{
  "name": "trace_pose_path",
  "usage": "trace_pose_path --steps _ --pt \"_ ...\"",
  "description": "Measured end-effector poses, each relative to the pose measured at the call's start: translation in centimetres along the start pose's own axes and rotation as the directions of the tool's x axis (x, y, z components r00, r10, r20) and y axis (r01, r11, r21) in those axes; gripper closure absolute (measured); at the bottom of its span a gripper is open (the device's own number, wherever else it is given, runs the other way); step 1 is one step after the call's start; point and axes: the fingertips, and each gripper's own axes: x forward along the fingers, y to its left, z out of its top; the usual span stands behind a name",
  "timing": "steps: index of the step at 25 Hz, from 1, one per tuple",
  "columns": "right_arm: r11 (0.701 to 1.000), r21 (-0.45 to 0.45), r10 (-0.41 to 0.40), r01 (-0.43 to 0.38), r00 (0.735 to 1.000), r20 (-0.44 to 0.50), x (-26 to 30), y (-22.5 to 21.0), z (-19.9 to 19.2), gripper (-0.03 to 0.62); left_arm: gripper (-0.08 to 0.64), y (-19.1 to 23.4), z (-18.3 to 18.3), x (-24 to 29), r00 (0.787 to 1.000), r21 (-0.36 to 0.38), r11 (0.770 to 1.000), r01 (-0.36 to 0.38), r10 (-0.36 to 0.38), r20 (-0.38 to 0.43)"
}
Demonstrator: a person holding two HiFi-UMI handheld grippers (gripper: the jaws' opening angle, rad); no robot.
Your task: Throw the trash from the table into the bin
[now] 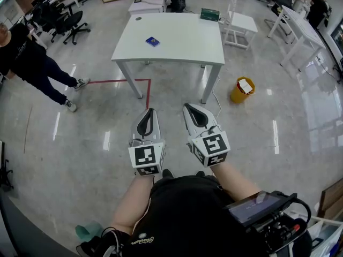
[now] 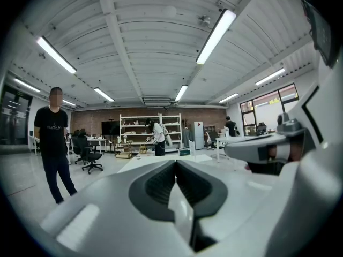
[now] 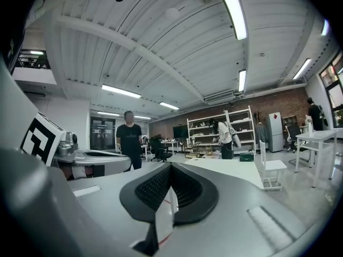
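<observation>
A small blue packet lies near the middle of the white table, and a green box sits at its far right corner. The yellow bin stands on the floor right of the table, with white trash in it. I hold both grippers side by side over the floor, well short of the table. In the head view the left gripper and right gripper are shut and empty. Both gripper views show the pads meeting, left and right, with the table beyond.
A person in black stands at the left, and another works at shelves far behind. A white chair is beside the table's right end. Red tape marks the floor. More desks and office chairs line the room's edges.
</observation>
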Motion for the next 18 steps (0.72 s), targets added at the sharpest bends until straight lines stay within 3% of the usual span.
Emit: trace_pose_path --steps 13,18 --pt "0.999 0.002 0.045 -0.045 0.999 -0.013 -2.6 -6.7 -1.3 0.594 0.551 -5.5 -2.0 2.1 0.996 -0.013 0.998 -0.057 0.056 -0.067" --pt "0.998 -0.003 0.066 -0.066 0.998 -0.008 -0.4 -8.1 -1.2 0.594 0.551 -4.5 -2.1 4.3 0.993 -0.011 0.996 -0.091 0.090 -0.071"
